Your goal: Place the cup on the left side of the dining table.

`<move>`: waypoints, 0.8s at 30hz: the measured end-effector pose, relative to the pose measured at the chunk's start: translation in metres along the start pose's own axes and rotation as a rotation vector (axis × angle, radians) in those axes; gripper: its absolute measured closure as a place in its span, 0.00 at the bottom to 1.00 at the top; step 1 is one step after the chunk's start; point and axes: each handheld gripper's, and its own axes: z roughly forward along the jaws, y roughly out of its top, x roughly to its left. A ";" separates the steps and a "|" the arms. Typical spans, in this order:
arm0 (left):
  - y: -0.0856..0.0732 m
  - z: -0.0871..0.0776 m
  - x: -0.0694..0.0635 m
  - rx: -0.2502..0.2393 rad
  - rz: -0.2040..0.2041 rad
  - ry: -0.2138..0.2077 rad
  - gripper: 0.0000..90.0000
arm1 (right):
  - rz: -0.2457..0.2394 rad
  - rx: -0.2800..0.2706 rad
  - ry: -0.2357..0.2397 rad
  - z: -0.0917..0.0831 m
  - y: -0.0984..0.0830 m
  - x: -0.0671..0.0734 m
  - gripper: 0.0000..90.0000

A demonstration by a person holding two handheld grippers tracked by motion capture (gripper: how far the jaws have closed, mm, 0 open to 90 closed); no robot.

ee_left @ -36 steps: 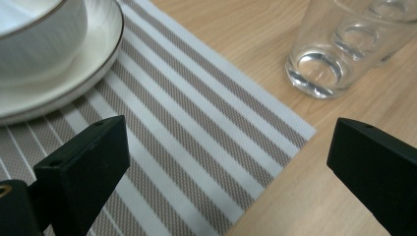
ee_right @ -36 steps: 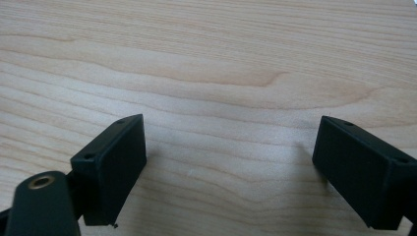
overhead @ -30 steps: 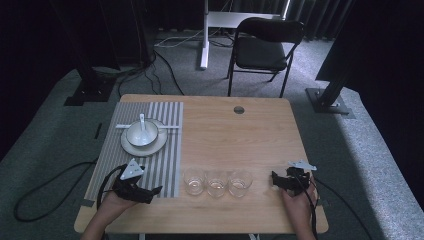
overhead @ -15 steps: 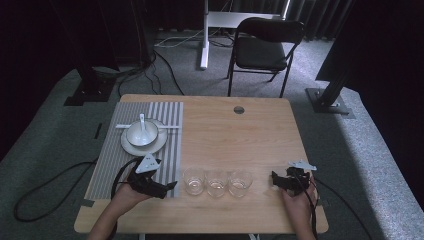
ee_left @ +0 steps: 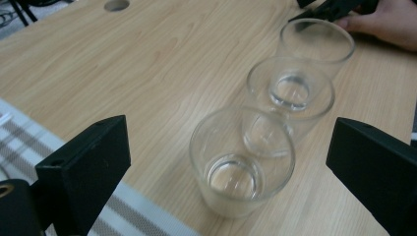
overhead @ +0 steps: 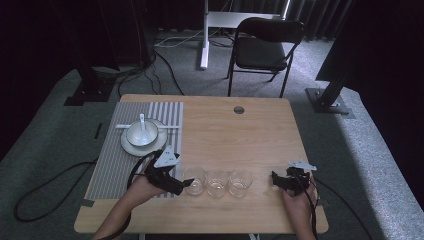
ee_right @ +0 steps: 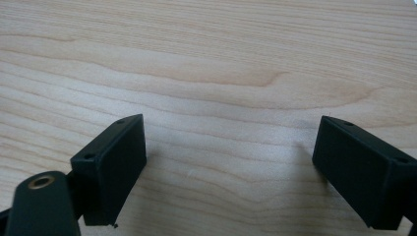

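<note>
High view: left hand-held gripper [overhead: 183, 186] now sits lower centre-left of frame, right at the nearest glass [overhead: 194, 180]; a second ago it was further left over the striped mat [overhead: 112, 160], so it has travelled right toward the row of three glasses. Left gripper view: jaws wide apart, nearest glass [ee_left: 242, 161] framed between them near centre, not touched by either pad; middle glass [ee_left: 290, 93] and far glass [ee_left: 314, 45] line up behind it toward upper right. Nothing held. Right hand-held gripper [overhead: 278, 181] at lower right of the high view, same spot as before, jaws open over bare table [ee_right: 206, 64] in the right gripper view, holding nothing. Bowl with spoon [overhead: 142, 133] on its plate at upper left of the mat, untouched. Reading: approach to the first glass about finished; closing on it looks like the next step, grasp not yet made.
</note>
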 end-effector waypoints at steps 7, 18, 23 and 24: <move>0.015 0.014 -0.004 0.003 0.020 -0.031 0.04 | 0.000 0.000 0.000 0.000 0.000 0.000 0.14; 0.043 0.042 -0.019 0.018 0.072 -0.085 0.04 | 0.000 0.000 0.000 0.000 0.000 0.000 0.14; 0.053 0.058 -0.026 0.045 0.097 -0.105 0.04 | 0.001 0.000 0.000 0.000 0.000 0.000 0.14; 0.055 0.062 -0.028 0.049 0.099 -0.109 0.04 | 0.001 0.000 0.000 0.000 0.000 0.000 0.14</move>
